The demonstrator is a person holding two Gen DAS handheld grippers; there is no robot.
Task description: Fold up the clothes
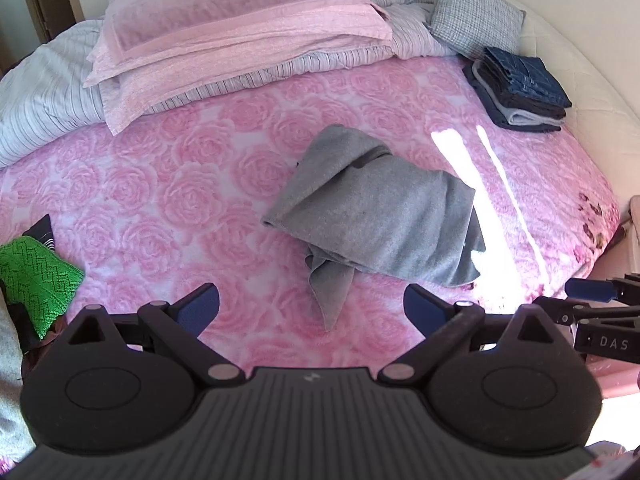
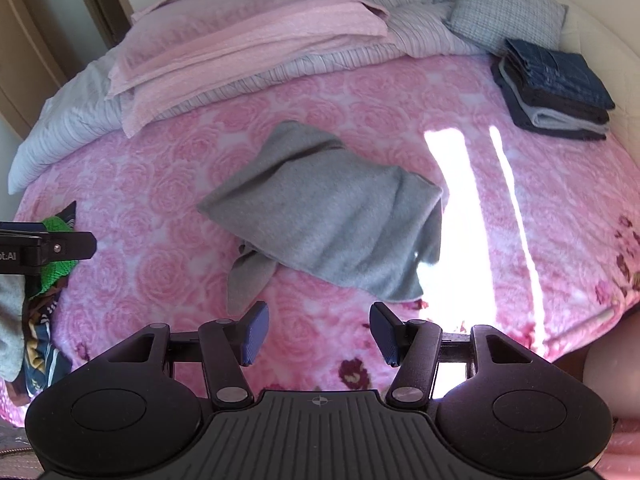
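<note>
A folded stack (image 2: pixel 556 88) sits far ahead to the right. The gray garment (image 2: pixel 328 216) lies crumpled just ahead of both grippers, unfolded. Left gripper (image 1: pixel 312 312) and right gripper (image 2: pixel 318 334) gape empty. More clothes (image 1: pixel 32 280) wait left.

The bed is covered by a plush pink blanket with a rose pattern (image 1: pixel 160 200). A crumpled grey fleece garment (image 1: pixel 372 216) lies in the middle of it. At the far right sits a neat stack of folded dark blue and grey clothes (image 1: pixel 520 88). A green knitted piece (image 1: pixel 32 276) lies at the left edge. Folded pink bedding (image 1: pixel 240 32) over a striped pale quilt (image 1: pixel 44 96) lies along the far side, with a grey checked pillow (image 1: pixel 476 20) beside.
</note>
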